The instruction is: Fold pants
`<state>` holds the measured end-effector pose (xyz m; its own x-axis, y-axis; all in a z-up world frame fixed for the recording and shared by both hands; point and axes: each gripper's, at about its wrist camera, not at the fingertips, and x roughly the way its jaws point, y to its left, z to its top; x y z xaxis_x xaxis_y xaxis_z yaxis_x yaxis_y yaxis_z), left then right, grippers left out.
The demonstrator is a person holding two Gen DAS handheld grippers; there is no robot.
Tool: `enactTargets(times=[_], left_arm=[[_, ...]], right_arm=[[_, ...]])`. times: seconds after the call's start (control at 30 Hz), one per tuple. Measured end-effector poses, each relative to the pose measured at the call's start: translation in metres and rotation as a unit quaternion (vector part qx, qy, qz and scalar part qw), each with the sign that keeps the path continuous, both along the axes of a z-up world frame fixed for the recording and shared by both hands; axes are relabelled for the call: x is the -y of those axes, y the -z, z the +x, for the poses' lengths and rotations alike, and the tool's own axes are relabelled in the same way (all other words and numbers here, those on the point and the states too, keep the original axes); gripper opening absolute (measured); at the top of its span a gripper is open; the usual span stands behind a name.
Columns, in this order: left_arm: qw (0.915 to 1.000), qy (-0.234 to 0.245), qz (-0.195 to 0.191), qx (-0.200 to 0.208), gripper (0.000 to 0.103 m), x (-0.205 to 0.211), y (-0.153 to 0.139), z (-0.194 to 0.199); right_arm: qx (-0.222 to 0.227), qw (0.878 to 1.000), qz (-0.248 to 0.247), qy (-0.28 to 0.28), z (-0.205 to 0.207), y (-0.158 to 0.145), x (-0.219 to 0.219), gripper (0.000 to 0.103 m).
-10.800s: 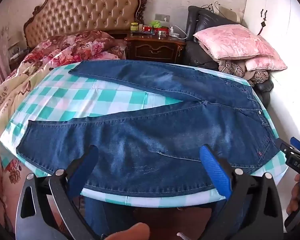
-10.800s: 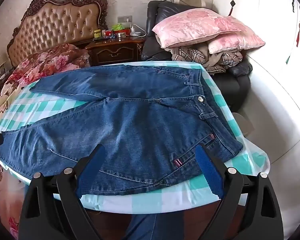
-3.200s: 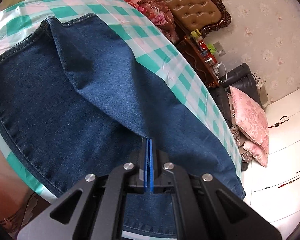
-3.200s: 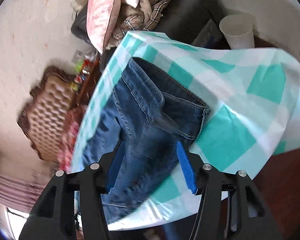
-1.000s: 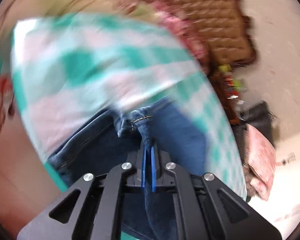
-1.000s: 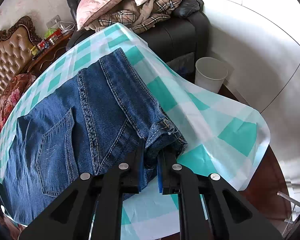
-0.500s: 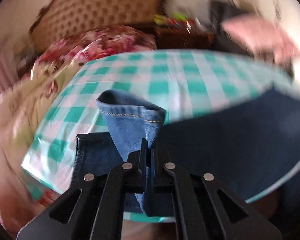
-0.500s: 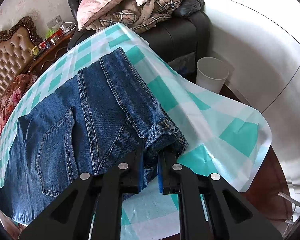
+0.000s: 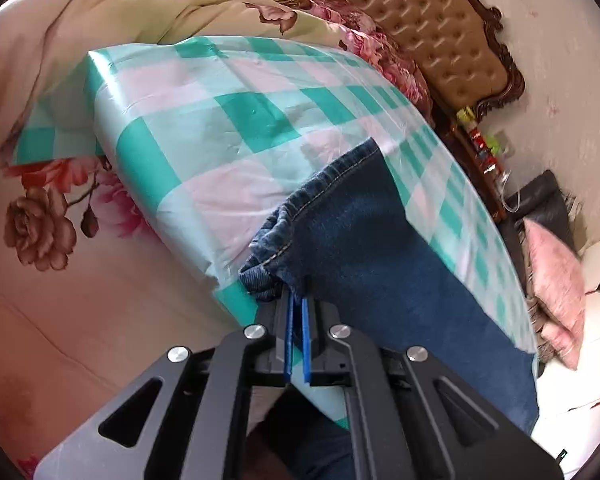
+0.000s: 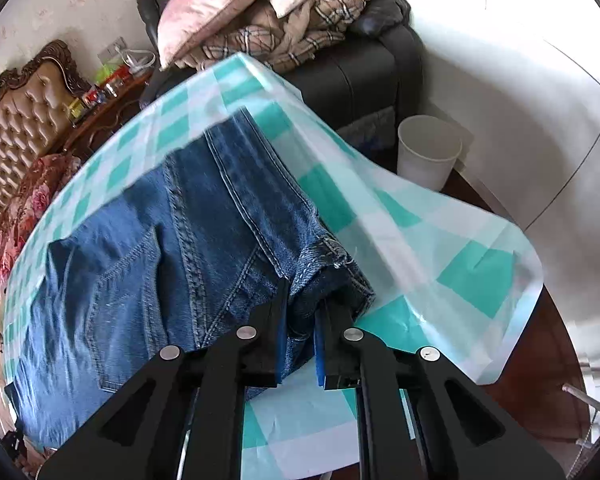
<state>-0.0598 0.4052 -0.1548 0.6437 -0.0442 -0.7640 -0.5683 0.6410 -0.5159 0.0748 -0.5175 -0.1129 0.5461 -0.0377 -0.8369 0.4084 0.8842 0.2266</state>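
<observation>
The left gripper is pinching the bunched leg hems of the jeans between nearly closed blue pads, near the edge of the checked tablecloth; half a second ago that cuff was hanging lifted above the cloth. The right gripper is clamping the folded waistband corner, unchanged from a second ago. The jeans are lying doubled lengthwise, back pocket up, across the table. A white bin is standing beyond.
</observation>
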Motion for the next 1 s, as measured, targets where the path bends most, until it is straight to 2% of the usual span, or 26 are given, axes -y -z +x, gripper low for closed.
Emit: enactTargets(times=[0.13, 0.37, 0.5, 0.6, 0.7, 0.73, 0.77, 0.8, 0.87, 0.93, 1.0], left_arm=[[0.9999, 0.012, 0.007, -0.005, 0.003, 0.006, -0.003, -0.001], [0.9983, 0.025, 0.045, -0.029, 0.006, 0.015, -0.009, 0.01], [0.9944, 0.037, 0.083, -0.054, 0.006, 0.023, -0.014, 0.019], [0.9927, 0.036, 0.094, -0.067, 0.007, 0.024, -0.012, 0.022], [0.9915, 0.036, 0.103, -0.071, 0.007, 0.025, -0.012, 0.023], [0.9905, 0.037, 0.11, -0.074, 0.007, 0.026, -0.012, 0.024], [0.9901, 0.038, 0.113, -0.075, 0.007, 0.027, -0.012, 0.025], [0.9898, 0.038, 0.115, -0.075, 0.007, 0.028, -0.012, 0.025], [0.99, 0.035, 0.114, -0.075, 0.008, 0.028, -0.012, 0.026], [0.9899, 0.034, 0.115, -0.074, 0.009, 0.028, -0.012, 0.027], [0.9896, 0.035, 0.118, -0.075, 0.013, 0.03, -0.013, 0.029]], right_arm=[[0.01, 1.0, -0.009, 0.004, -0.004, -0.009, 0.005, 0.008], [-0.023, 0.999, -0.043, 0.004, 0.003, 0.014, -0.001, 0.008], [-0.029, 0.995, -0.091, -0.002, 0.004, 0.016, -0.01, 0.006], [-0.03, 0.993, -0.113, -0.004, 0.003, 0.016, -0.014, 0.007], [-0.019, 0.995, -0.094, -0.005, -0.003, 0.012, -0.006, 0.015], [-0.014, 0.997, -0.079, 0.004, -0.008, 0.009, 0.002, 0.024], [-0.013, 0.997, -0.074, 0.026, -0.014, 0.007, 0.012, 0.044], [-0.009, 0.996, -0.072, 0.043, -0.018, 0.004, 0.021, 0.048], [0.001, 0.996, -0.048, 0.076, -0.032, -0.002, 0.045, 0.049], [0.002, 0.993, -0.055, 0.101, -0.039, -0.008, 0.056, 0.049], [0.018, 0.995, -0.053, 0.078, -0.037, -0.016, 0.053, 0.047]])
